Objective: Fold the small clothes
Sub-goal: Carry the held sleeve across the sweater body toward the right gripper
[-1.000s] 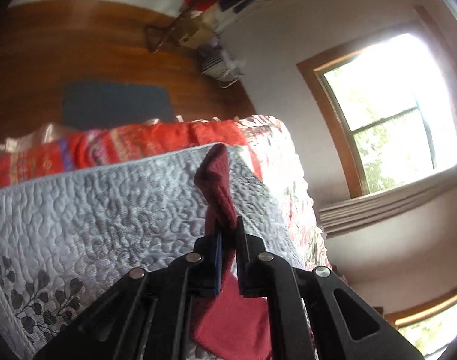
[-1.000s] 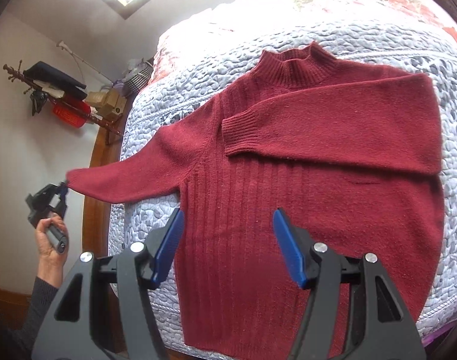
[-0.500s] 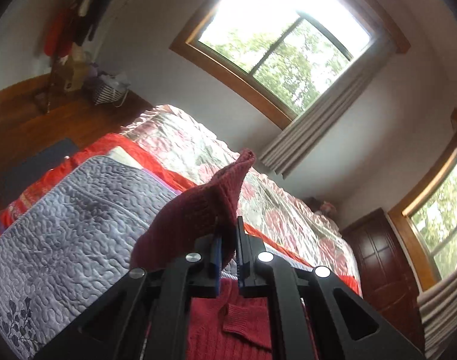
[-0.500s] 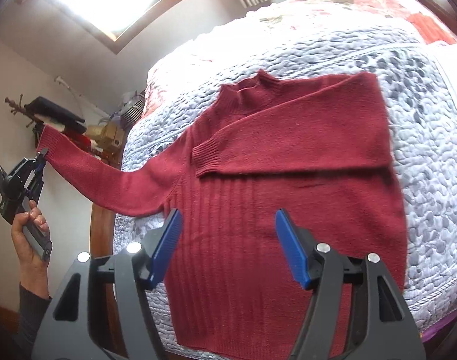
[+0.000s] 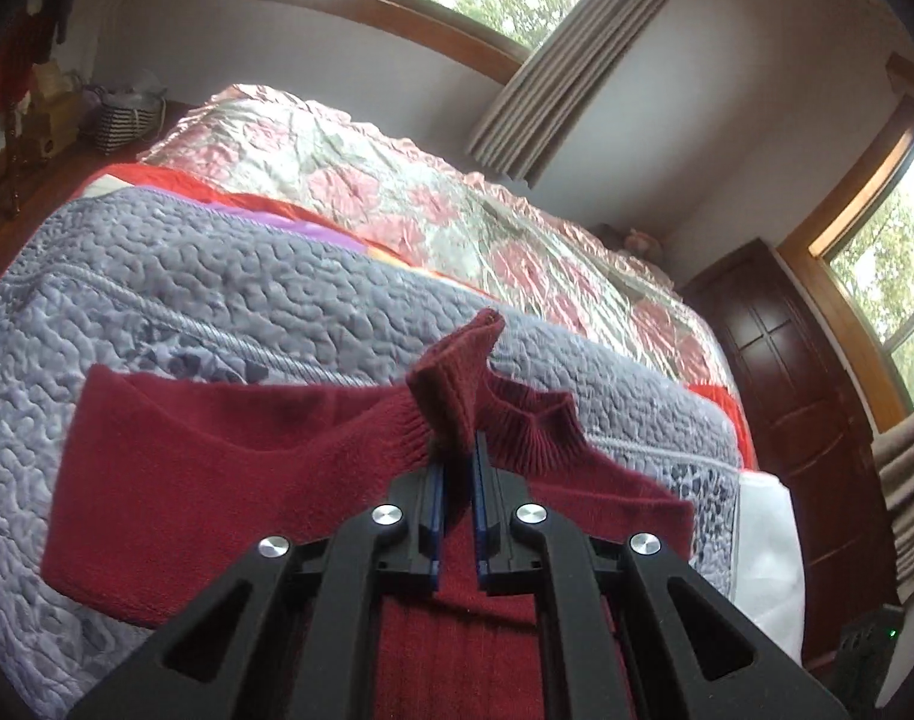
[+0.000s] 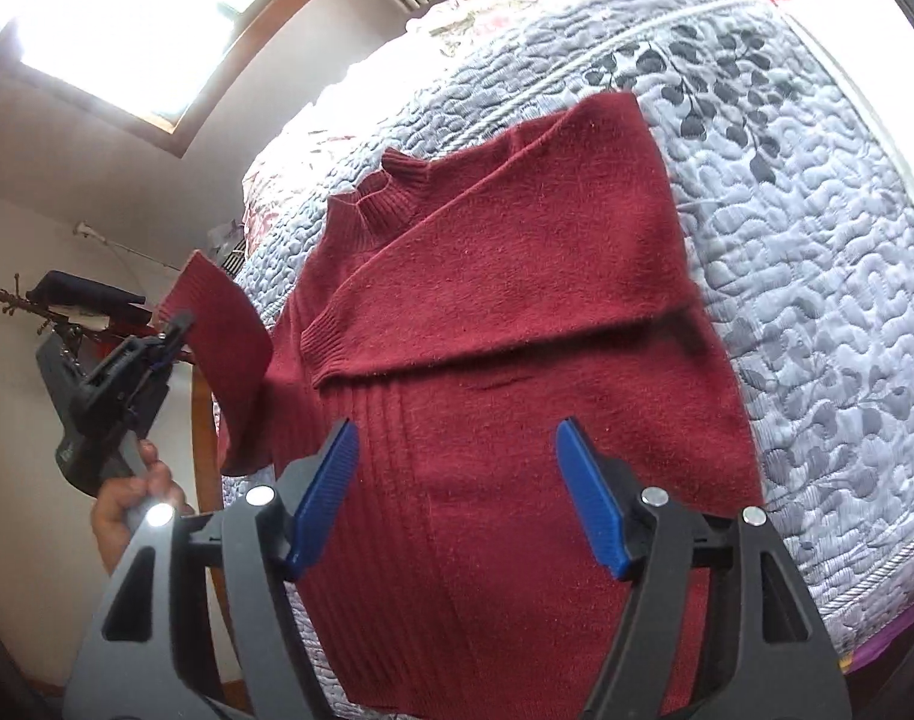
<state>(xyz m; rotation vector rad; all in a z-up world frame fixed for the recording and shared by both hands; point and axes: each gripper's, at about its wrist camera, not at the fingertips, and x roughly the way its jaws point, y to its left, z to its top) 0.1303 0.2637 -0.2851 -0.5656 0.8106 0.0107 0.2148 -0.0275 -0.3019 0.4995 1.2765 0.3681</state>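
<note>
Sweater [image 6: 517, 324]: dark red knit cloth, matt and slightly fuzzy, ribbed at collar, cuffs and lower body. Quilt [image 6: 817, 240]: grey-lilac stitched cloth, pebbled, matt. Floral bedspread [image 5: 457, 210], upper centre: glossy, crinkled fabric. Right gripper [image 6: 457, 498]: matt dark plastic arms, ridged blue pads, shiny metal screws. Window frame [image 5: 384, 6], top: varnished wood. Curtain [image 5: 577, 48]: matt pleated cloth.

red sweater [image 6: 517, 324] on quilt [image 6: 817, 240], left gripper [image 6: 171, 333] pinching sleeve [image 6: 228, 330]
</note>
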